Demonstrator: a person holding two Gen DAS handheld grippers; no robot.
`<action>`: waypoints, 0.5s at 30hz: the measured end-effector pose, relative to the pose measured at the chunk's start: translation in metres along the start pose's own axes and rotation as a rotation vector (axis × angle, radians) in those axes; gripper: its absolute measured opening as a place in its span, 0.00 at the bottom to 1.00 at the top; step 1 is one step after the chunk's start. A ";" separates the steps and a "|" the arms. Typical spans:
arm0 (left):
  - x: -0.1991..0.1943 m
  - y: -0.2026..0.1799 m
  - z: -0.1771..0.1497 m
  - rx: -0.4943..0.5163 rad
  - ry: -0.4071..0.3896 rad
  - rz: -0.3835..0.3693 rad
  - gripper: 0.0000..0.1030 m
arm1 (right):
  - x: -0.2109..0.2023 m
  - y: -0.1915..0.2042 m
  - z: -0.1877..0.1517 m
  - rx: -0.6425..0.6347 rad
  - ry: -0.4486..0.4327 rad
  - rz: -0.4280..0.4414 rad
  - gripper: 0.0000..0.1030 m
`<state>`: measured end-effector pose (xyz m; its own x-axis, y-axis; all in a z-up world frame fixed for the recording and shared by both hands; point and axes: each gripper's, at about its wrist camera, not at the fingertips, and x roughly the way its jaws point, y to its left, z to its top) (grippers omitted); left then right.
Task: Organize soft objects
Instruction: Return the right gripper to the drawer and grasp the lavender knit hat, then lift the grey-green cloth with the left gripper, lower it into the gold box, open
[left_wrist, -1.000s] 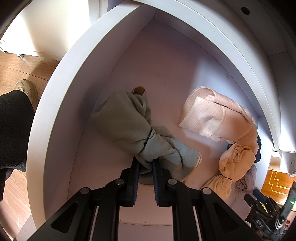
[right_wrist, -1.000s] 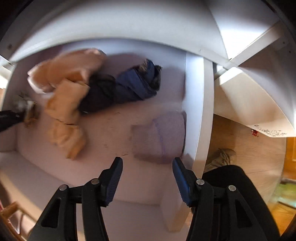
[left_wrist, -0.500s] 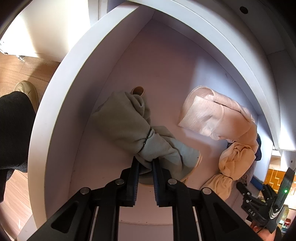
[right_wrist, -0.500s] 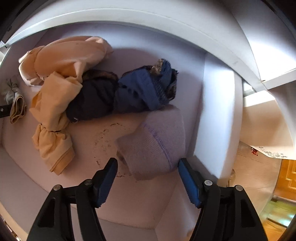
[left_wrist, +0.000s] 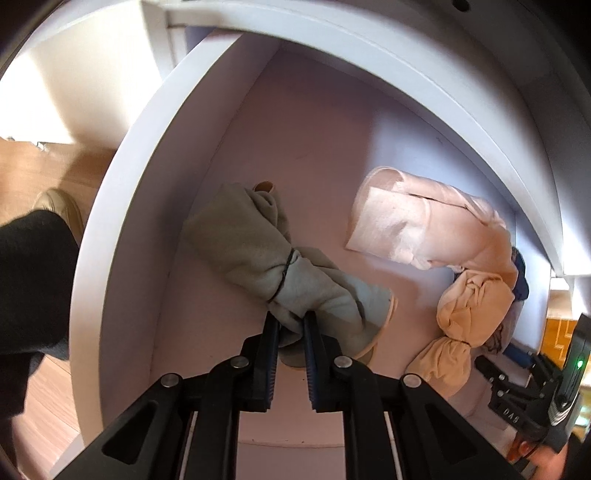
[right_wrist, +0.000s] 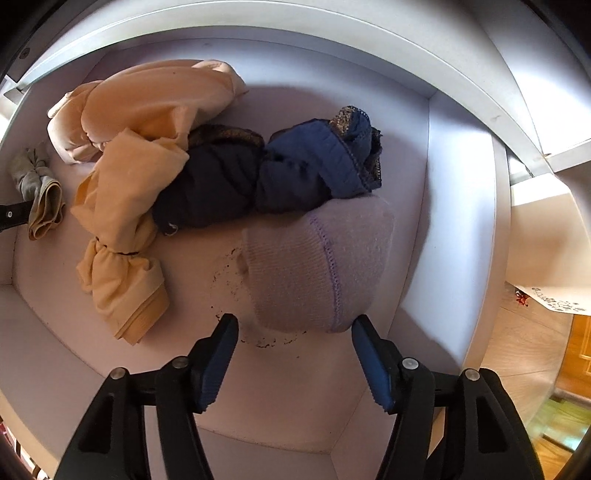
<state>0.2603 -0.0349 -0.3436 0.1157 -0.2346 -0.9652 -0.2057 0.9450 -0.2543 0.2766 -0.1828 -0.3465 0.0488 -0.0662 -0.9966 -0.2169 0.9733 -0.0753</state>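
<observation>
Now | your left gripper (left_wrist: 291, 325) is clamped on the grey-green bundle (left_wrist: 280, 266) lying on the drawer (left_wrist: 122, 206) floor | your right gripper (right_wrist: 293, 334), jaws just closing slightly, stands unclamped beside the lilac knit (right_wrist: 317, 266), pads not pressing it.
</observation>
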 end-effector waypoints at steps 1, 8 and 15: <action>-0.001 -0.002 0.000 0.007 -0.002 0.000 0.11 | 0.000 -0.001 0.001 0.000 0.001 -0.011 0.58; -0.016 -0.016 -0.005 0.067 -0.033 0.009 0.08 | -0.006 -0.005 0.006 0.002 0.000 -0.025 0.44; -0.027 -0.024 -0.014 0.081 -0.040 0.009 0.06 | -0.003 0.002 0.006 -0.011 0.010 -0.008 0.42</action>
<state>0.2482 -0.0542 -0.3122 0.1531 -0.2182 -0.9638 -0.1278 0.9628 -0.2382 0.2819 -0.1795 -0.3430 0.0408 -0.0763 -0.9963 -0.2275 0.9702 -0.0836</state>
